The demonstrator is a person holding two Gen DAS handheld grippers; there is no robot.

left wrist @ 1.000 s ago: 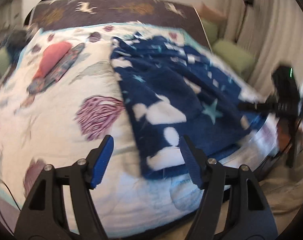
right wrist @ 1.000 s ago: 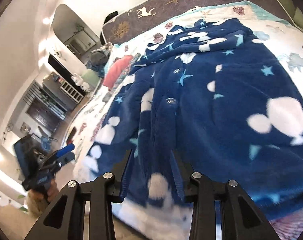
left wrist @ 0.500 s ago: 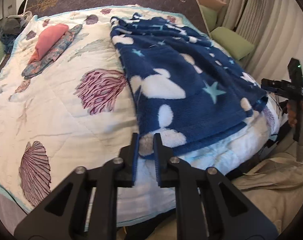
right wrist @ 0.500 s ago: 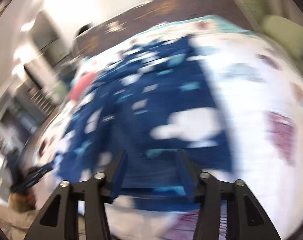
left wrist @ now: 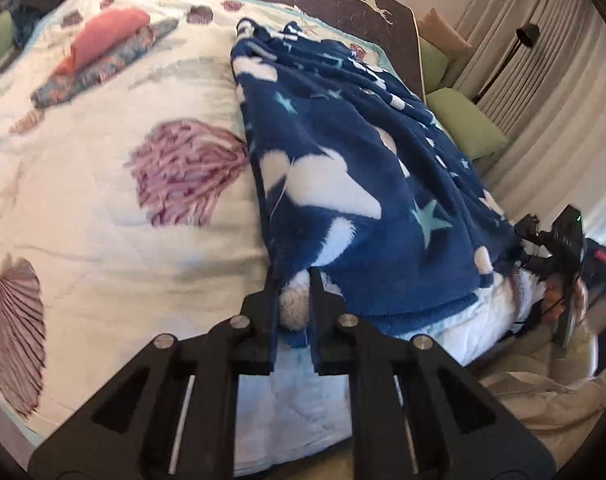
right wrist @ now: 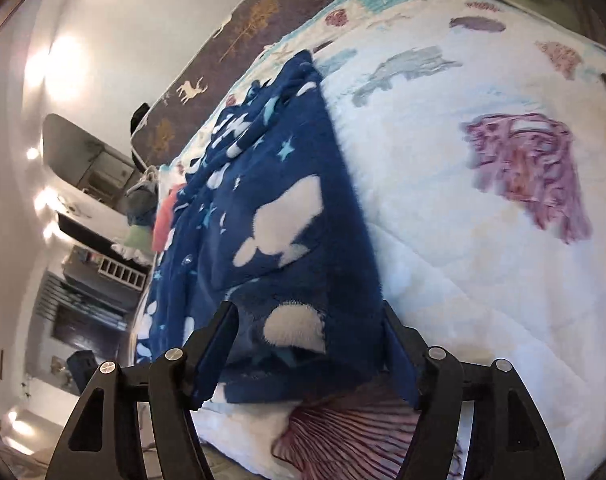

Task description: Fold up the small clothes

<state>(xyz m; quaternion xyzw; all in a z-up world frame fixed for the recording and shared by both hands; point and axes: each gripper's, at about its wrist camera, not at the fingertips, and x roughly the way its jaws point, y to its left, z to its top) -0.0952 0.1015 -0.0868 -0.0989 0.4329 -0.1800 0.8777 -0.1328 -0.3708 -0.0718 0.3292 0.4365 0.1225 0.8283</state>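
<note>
Left tongs [left wrist: 294,280] pinch our navy star-and-cloud fleece garment's [left wrist: 355,184] near-left hem corner; right tongs [right wrist: 309,344], spread wide, straddle its near-right corner; long axis runs away toward the far headboard.

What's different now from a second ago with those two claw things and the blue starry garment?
The left gripper, open a second ago, closed on the blue fleece garment at its near left corner. The right gripper moved from the garment's middle to its near right corner, open around the hem. The garment still lies spread on the quilt.
</note>
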